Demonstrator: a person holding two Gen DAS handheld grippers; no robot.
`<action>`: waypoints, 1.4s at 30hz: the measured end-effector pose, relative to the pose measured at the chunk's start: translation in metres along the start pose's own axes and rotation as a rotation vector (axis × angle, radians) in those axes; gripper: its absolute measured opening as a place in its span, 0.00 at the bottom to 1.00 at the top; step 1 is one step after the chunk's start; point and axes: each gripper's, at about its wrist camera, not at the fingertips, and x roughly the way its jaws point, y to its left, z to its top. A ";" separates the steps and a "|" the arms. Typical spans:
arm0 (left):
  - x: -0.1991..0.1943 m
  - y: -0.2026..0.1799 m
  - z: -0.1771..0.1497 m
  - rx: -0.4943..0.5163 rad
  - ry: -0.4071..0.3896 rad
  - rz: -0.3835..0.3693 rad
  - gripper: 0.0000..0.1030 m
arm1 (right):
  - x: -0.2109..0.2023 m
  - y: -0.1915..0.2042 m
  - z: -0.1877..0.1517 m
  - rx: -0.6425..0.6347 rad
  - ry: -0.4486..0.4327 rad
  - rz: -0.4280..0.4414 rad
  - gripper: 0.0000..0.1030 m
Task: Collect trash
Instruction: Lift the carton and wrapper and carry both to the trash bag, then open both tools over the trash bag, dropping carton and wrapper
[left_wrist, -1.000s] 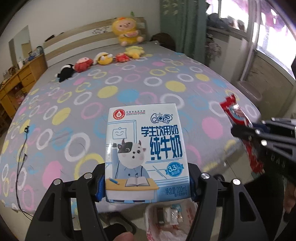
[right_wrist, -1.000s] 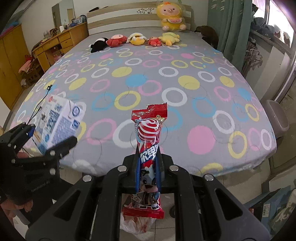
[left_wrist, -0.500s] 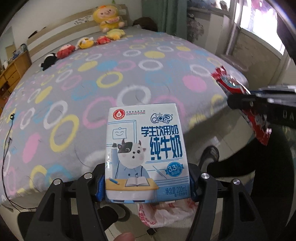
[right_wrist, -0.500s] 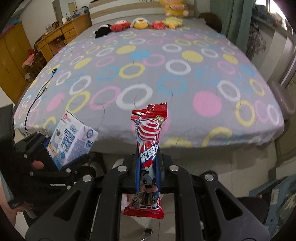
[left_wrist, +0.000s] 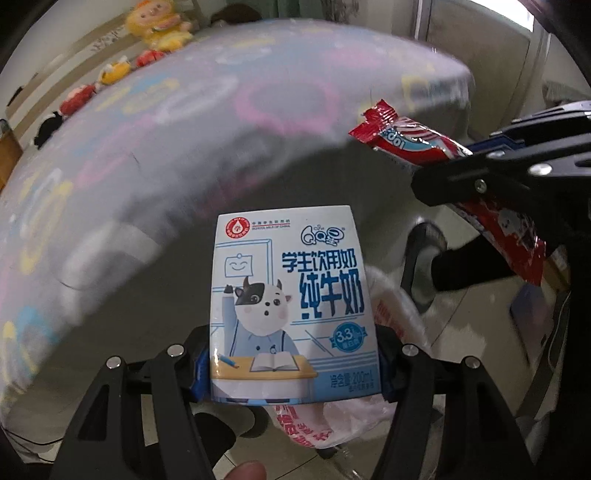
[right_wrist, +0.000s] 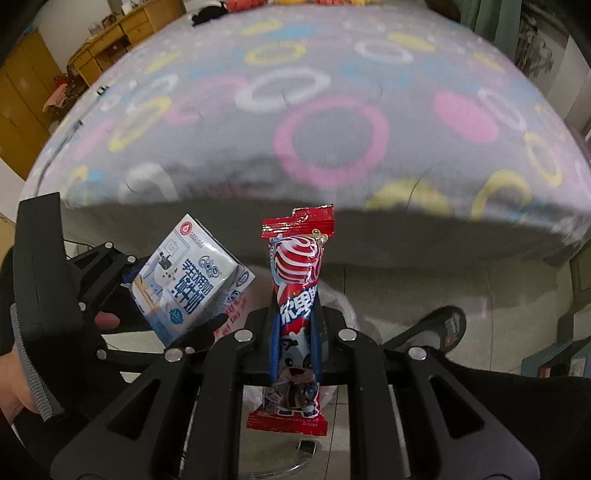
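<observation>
My left gripper (left_wrist: 291, 363) is shut on a blue and white milk carton (left_wrist: 291, 306) with a cartoon cow; the carton also shows in the right wrist view (right_wrist: 188, 280). My right gripper (right_wrist: 295, 332) is shut on a red candy wrapper (right_wrist: 297, 295), held upright; the wrapper also shows in the left wrist view (left_wrist: 410, 142). Both grippers hang over the floor past the foot of the bed. A white and pink plastic bag (left_wrist: 332, 421) lies on the floor under the carton, and part of it shows behind the wrapper (right_wrist: 340, 306).
The bed (right_wrist: 332, 110) with a grey ring-patterned cover fills the upper views. Plush toys (left_wrist: 159, 29) sit by the headboard. A person's dark shoe (right_wrist: 439, 326) stands on the tiled floor at the right. A wooden dresser (right_wrist: 122, 40) stands far left.
Both grippers have dropped and tilted down from over the bed to over the floor, keeping their loads. The plastic bag now lies closer below the carton.
</observation>
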 end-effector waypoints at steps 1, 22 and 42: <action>0.010 0.001 -0.004 0.004 0.021 0.001 0.61 | 0.009 -0.001 -0.002 0.001 0.008 -0.011 0.13; 0.094 -0.008 -0.037 0.014 0.209 -0.042 0.62 | 0.121 -0.010 -0.037 0.124 0.221 -0.009 0.13; 0.125 -0.007 -0.037 0.040 0.315 -0.033 0.82 | 0.157 -0.012 -0.056 0.195 0.330 -0.011 0.59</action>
